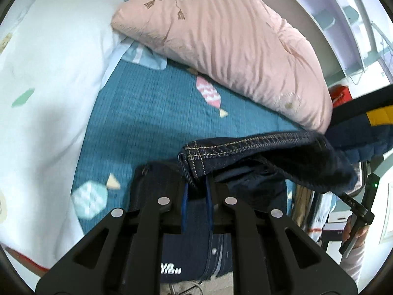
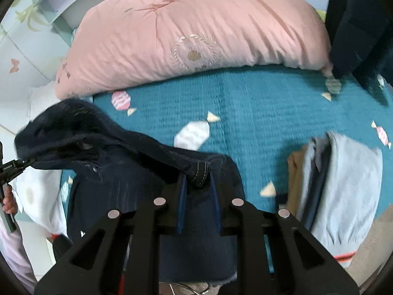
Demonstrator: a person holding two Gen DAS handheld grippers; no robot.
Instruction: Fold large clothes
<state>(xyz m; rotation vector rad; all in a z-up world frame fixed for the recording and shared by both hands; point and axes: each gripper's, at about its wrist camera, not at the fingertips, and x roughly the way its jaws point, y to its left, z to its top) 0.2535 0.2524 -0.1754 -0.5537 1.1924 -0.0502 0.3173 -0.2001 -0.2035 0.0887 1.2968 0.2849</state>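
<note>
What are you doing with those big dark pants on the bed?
A person is holding a pair of dark jeans up over the teal bedspread with two grippers. The left gripper pinches one stitched corner, and the right gripper pinches another, so the jeans hang between them. A pink quilt lies at the back of the bed, and a small stack of folded clothes sits to one side.
</note>
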